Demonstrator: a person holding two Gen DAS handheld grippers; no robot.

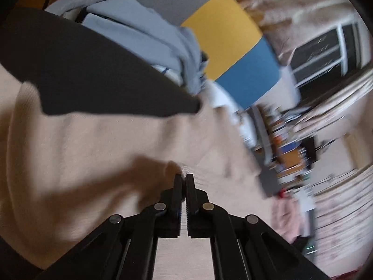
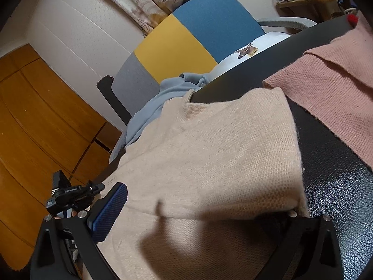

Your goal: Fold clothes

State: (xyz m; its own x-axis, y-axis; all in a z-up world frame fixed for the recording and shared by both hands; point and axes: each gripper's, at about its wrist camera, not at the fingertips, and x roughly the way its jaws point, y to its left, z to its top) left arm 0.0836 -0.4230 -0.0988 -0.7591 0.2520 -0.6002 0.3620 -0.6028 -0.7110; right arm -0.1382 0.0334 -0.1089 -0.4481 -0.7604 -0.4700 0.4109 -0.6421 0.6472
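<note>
My left fingers [image 1: 184, 178] are closed on a fold of the beige sweater [image 1: 105, 144]. My right fingers [image 2: 198, 212] are spread wide, the sweater lying between them on the black desk [image 2: 338, 186]. A pink sweater [image 2: 338, 81] lies at 2 o'clock.

1. Left gripper [image 1: 184, 177]: matte black plastic linkage arms, four round silver pivot pins, ribbed inner finger faces.
2. Right gripper [image 2: 202, 210]: black frame, silver screws, blue cross-hatched rubber finger pad [image 2: 109, 212] at nine o'clock.
</note>
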